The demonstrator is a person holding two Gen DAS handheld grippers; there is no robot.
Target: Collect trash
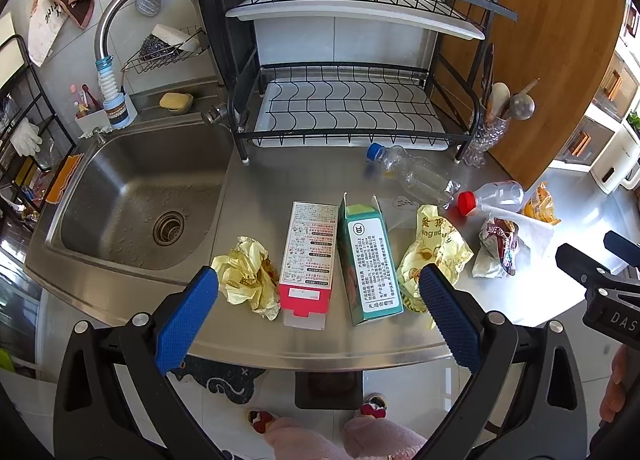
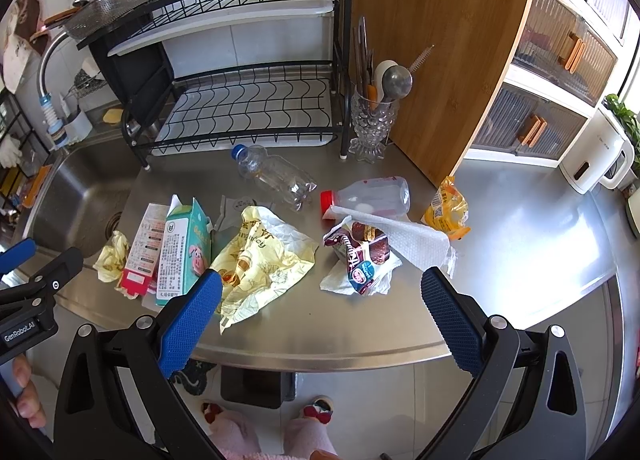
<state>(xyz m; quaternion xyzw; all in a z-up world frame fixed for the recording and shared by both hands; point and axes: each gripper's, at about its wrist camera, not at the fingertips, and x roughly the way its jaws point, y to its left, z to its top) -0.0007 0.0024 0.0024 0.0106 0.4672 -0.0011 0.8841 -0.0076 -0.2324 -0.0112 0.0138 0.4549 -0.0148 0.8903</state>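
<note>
Stainless steel countertop [image 1: 280,344] carries all the trash, spread beside the sink [image 1: 132,196]. From the left: a crumpled yellow wrapper [image 1: 248,280], light and soft, which should give under any pinch. Next, a red-and-white carton [image 1: 308,256] and a teal carton [image 1: 368,264] lie flat side by side, long axes running away from the counter edge, the teal one's torn-open top pointing toward the dish rack [image 1: 344,100]; both look light yet stiff, best pinched across the narrow width. A larger yellow wrapper [image 2: 260,256] follows. The clear blue-capped bottle [image 2: 272,176] lies diagonally, cap toward the rack; the red-capped bottle [image 2: 368,196] points its cap leftward. Both are probably slippery, so take them at the neck. The left gripper [image 1: 318,294] and right gripper [image 2: 322,294] hover spread wide, holding nothing.
</note>
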